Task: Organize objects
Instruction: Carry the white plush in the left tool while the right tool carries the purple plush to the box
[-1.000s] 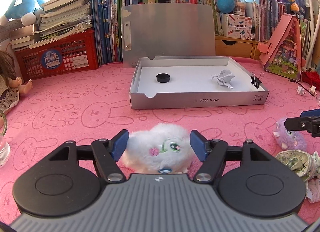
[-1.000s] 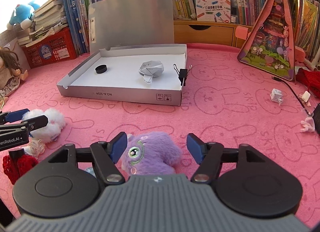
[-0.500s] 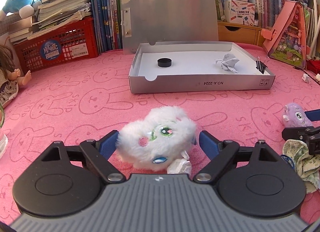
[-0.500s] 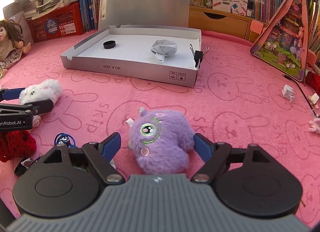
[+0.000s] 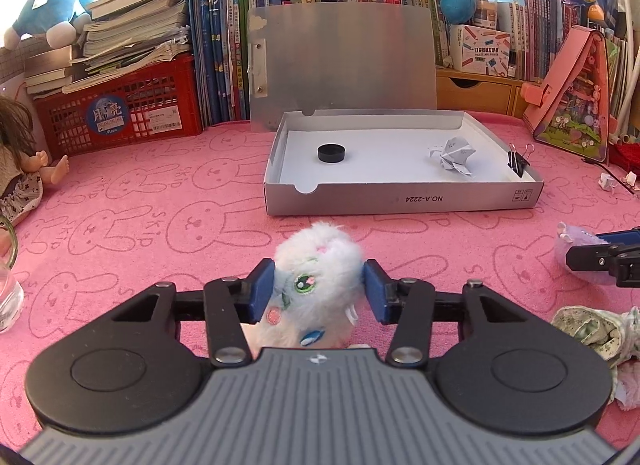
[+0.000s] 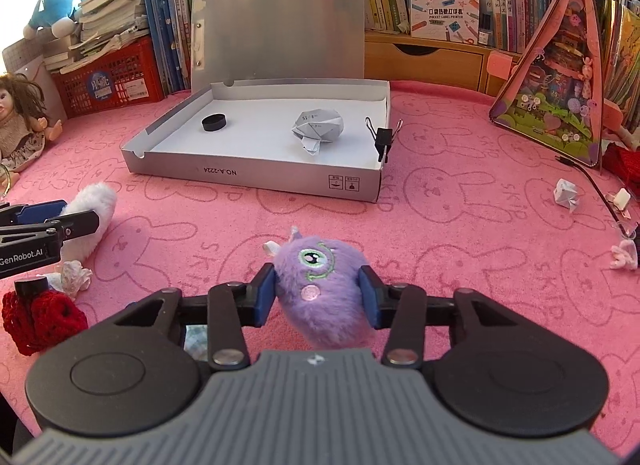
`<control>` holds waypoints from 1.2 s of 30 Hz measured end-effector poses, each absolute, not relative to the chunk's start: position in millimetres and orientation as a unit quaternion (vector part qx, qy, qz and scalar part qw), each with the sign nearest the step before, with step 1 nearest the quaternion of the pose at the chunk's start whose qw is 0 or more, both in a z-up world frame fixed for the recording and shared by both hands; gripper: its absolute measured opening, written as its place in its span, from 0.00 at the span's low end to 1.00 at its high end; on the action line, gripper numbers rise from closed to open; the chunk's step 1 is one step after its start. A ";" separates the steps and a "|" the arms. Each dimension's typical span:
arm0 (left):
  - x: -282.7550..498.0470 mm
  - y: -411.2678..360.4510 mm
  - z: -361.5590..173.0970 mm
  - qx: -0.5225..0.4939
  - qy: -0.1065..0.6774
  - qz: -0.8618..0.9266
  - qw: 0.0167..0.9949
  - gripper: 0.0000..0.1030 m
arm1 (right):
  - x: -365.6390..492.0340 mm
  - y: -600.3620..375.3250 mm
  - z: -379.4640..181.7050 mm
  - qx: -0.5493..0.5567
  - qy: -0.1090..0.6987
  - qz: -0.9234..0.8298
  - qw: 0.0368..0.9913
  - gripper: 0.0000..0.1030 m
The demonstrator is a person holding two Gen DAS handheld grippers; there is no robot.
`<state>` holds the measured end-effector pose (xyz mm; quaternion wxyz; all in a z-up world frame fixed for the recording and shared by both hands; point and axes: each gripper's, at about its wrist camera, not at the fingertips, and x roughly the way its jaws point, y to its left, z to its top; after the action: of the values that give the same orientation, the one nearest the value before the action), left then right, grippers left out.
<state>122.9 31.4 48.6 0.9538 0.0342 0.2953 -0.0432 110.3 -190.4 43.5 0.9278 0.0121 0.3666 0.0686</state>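
My left gripper (image 5: 319,291) squeezes a fluffy white plush toy (image 5: 316,281) with a green eye, just in front of the open grey cardboard box (image 5: 400,201) on the pink bunny cloth (image 5: 140,225). My right gripper (image 6: 318,297) squeezes a fuzzy purple plush toy (image 6: 324,285). The grippers hide both toys' bottoms. Only the right view shows the red yarn thing (image 6: 40,317).

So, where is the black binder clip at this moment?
The black binder clip is clipped on the right wall of the open grey box, near its front right corner, right of the crumpled paper; both views show it.
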 end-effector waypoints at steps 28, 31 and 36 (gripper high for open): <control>132.3 32.0 47.3 0.040 0.304 -0.044 0.951 0.52 | 116.6 -189.5 43.2 0.036 0.375 0.088 0.922 0.62; 138.9 30.8 43.4 0.041 0.313 -0.053 0.947 0.57 | 120.3 -187.7 46.0 0.035 0.375 0.088 0.922 0.63; 154.5 35.7 28.1 0.010 0.359 -0.054 0.932 0.79 | 120.2 -183.8 40.0 0.028 0.385 0.091 0.918 0.66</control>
<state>154.5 35.7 28.1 0.9315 0.0100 0.3595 -0.0541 120.2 -183.8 40.0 0.9182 0.0278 0.3847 0.0909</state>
